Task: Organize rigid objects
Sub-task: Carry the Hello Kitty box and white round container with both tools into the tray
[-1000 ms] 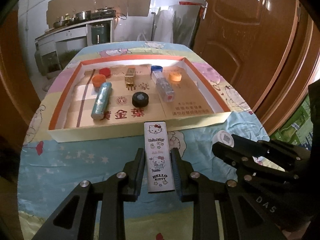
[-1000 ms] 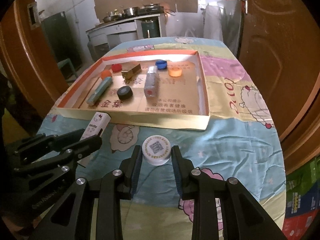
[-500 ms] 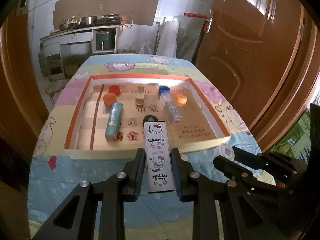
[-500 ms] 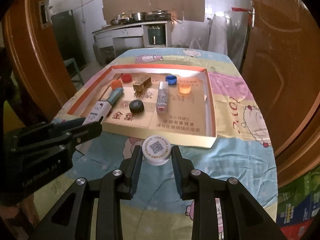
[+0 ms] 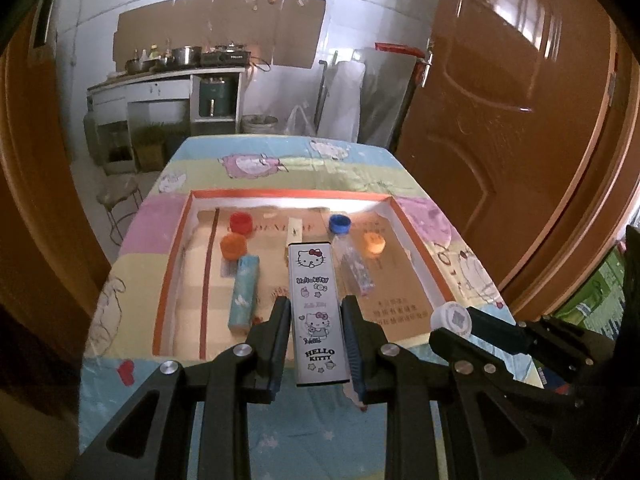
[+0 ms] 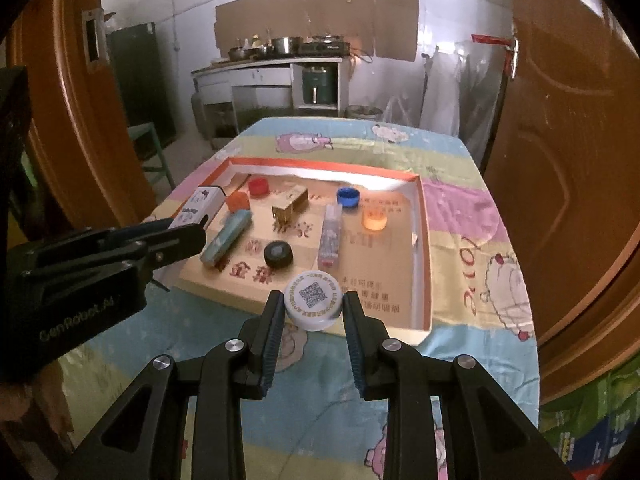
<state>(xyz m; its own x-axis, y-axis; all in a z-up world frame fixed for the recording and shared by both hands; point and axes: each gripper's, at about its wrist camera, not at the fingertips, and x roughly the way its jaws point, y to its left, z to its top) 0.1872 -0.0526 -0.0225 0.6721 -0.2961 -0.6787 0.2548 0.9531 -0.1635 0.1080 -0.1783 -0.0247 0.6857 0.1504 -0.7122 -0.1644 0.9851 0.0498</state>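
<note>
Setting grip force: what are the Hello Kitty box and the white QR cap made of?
Hello Kitty box: probably painted tin or glossy card; crisp edges, slight sheen, printed art. White QR cap: looks like matte moulded plastic, with a rounded rim and a printed label on top.

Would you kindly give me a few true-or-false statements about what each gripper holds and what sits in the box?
1. The left gripper is shut on the Hello Kitty tin. True.
2. The right gripper is open and holds nothing. False: it is shut on the white QR cap.
3. A black cap lies in the cardboard box. True.
4. The blue cap lies outside the box. False: it is inside.
</note>
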